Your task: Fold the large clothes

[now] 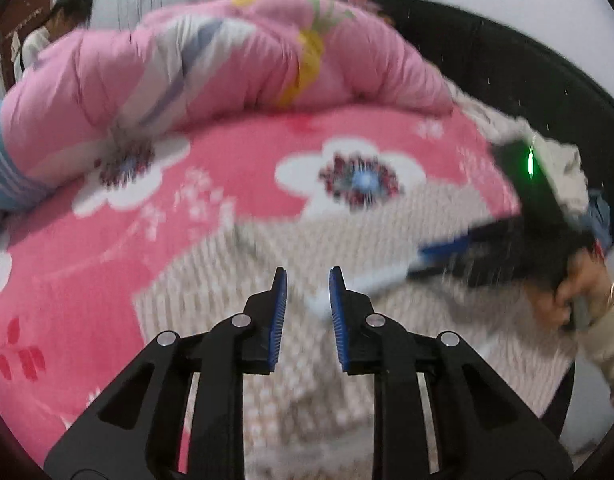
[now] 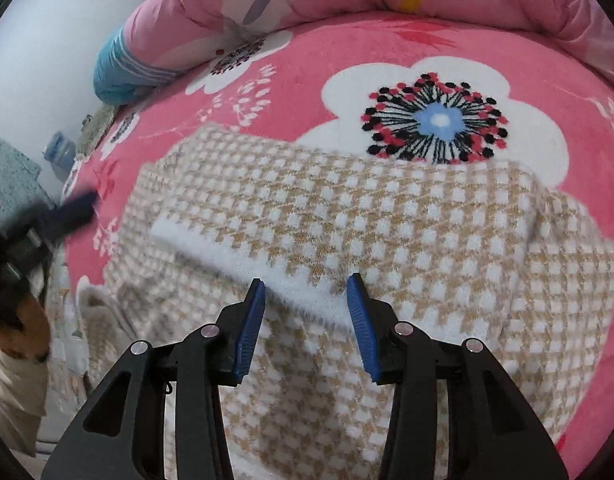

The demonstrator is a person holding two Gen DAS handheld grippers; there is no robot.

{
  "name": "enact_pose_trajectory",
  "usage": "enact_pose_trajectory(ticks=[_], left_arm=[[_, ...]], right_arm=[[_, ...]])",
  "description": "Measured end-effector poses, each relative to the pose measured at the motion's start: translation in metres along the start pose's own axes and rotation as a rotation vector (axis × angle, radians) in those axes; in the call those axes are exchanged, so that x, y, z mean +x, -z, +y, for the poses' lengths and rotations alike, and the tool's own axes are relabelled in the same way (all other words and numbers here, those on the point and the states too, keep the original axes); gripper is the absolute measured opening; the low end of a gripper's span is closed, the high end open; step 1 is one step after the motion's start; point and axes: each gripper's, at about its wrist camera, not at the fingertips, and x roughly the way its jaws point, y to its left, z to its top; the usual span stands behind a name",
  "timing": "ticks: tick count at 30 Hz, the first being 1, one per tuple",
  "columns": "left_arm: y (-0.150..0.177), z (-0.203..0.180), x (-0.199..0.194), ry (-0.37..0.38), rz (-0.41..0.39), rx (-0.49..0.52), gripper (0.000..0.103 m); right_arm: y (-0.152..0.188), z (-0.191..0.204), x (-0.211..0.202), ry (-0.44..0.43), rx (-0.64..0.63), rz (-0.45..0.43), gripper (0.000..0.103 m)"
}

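No readable text, label or number anywhere.

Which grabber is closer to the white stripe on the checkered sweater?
Right. The right gripper hangs just over the white stripe, its open jaws on either side of it. The left gripper is off toward the sweater's left edge, empty.

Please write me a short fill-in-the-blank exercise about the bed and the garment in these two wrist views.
1. The checked beige-and-white garment lies on a ____ blanket printed with white flowers.
2. Behind it sits a rolled-up pink ____.
3. The band along the garment's folded edge is plain ____.
4. The right gripper holds ____ between its pads.

Missing words: pink; quilt; white; nothing
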Motion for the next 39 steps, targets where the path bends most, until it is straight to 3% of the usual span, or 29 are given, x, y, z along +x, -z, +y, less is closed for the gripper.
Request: enact_pose_trajectory(ticks=[3, 6, 9, 11, 14, 16, 18, 20, 22, 24, 26, 29, 33, 35, 39], left_arm=[[-0.023, -0.007, 0.033, 0.070, 0.005, -0.059, 0.034], [-0.029, -0.007, 0.090, 0.044, 0.107, -0.087, 0.035], [-0.015, 0.002, 0.116, 0.043, 0.181, -0.096, 0.035], [-0.007, 0.003, 0.110, 0.042, 0.160, -0.064, 0.035], [0.002, 0.003, 0.105, 0.037, 0.161, -0.053, 0.035], [0.004, 0.003, 0.101, 0.029, 0.157, -0.050, 0.035], [0.007, 0.003, 0.097, 0.022, 0.153, -0.040, 0.035], [0.011, 0.003, 0.094, 0.027, 0.147, -0.027, 0.035], [0.017, 0.004, 0.092, 0.032, 0.138, -0.012, 0.035], [0.021, 0.002, 0.089, 0.020, 0.120, 0.014, 0.035], [0.023, -0.001, 0.088, 0.007, 0.108, 0.033, 0.035], [0.026, -0.001, 0.086, -0.002, 0.087, 0.032, 0.035], [0.029, 0.002, 0.084, 0.000, 0.074, -0.003, 0.035], [0.032, 0.002, 0.082, -0.007, 0.066, -0.010, 0.035], [0.039, 0.003, 0.078, -0.022, 0.051, -0.017, 0.037]], right_arm=[[0.001, 0.012, 0.001, 0.066, -0.052, -0.001, 0.042], [0.008, 0.019, -0.011, 0.119, -0.101, 0.024, 0.042], [0.010, 0.015, -0.055, 0.232, -0.179, -0.047, 0.042], [0.000, 0.008, -0.071, 0.277, -0.180, -0.094, 0.042], [-0.032, -0.014, -0.071, 0.223, -0.084, -0.134, 0.042], [-0.046, -0.026, -0.046, 0.198, -0.051, -0.132, 0.042], [-0.040, -0.039, -0.013, 0.219, -0.036, -0.050, 0.042], [-0.020, -0.042, -0.003, 0.227, -0.060, -0.041, 0.042], [-0.005, -0.042, -0.014, 0.223, -0.081, -0.058, 0.042], [0.008, -0.049, -0.029, 0.276, -0.068, -0.026, 0.045], [0.010, -0.055, -0.042, 0.271, -0.019, -0.005, 0.046], [-0.003, -0.042, -0.062, 0.273, -0.024, -0.060, 0.046], [-0.034, 0.012, -0.055, 0.187, -0.124, -0.142, 0.046], [-0.043, 0.034, -0.029, 0.145, -0.157, -0.123, 0.046], [-0.030, 0.035, 0.031, 0.225, -0.196, -0.029, 0.047]])
